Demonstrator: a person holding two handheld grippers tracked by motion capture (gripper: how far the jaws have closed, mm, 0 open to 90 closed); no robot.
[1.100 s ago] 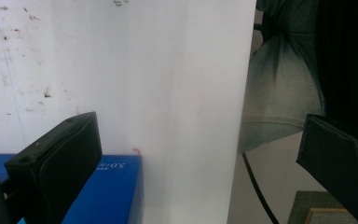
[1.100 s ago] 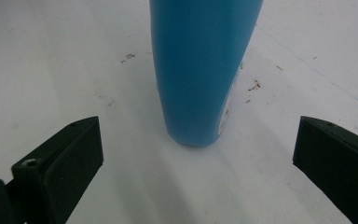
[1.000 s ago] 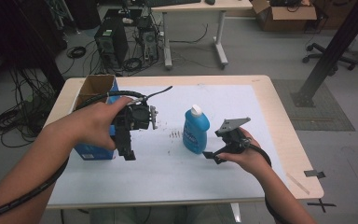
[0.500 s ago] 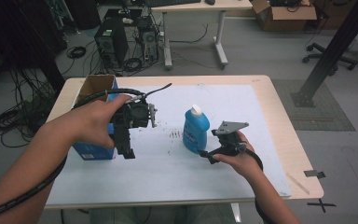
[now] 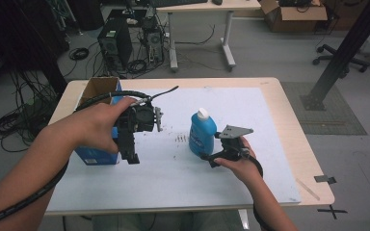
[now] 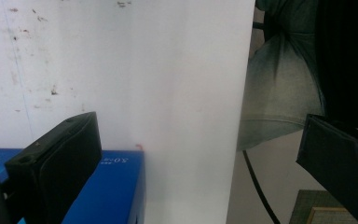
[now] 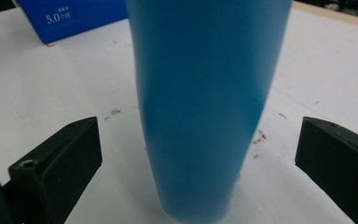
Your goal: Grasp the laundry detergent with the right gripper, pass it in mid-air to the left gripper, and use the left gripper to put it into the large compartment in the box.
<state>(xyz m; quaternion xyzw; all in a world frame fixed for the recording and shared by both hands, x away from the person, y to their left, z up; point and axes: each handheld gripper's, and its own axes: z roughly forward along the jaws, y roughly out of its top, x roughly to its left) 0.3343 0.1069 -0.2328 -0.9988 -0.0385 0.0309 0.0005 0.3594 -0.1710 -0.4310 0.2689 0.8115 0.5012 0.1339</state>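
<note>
A blue bottle (image 5: 202, 135) with a white cap stands upright on the white mat near the table's middle. My right gripper (image 5: 211, 159) is low at the bottle's near right side, open. In the right gripper view the bottle (image 7: 205, 102) rises close ahead, centred between the wide-apart jaws of the right gripper (image 7: 198, 128), and neither jaw touches it. My left gripper (image 5: 130, 156) is held above the mat, jaws pointing down beside a blue box (image 5: 95, 155). Seen from its own camera, the left gripper (image 6: 196, 128) is open over bare mat with nothing between its fingers.
The blue box (image 6: 116, 186) has an open cardboard top (image 5: 99, 88) and stands at the table's left. Small dark specks (image 5: 179, 138) mark the mat left of the bottle. The table's near edge and the person's clothing (image 6: 279, 93) show beyond the mat.
My right gripper has moved left and a little nearer, closing in on the bottle's base. The left gripper has barely moved.
</note>
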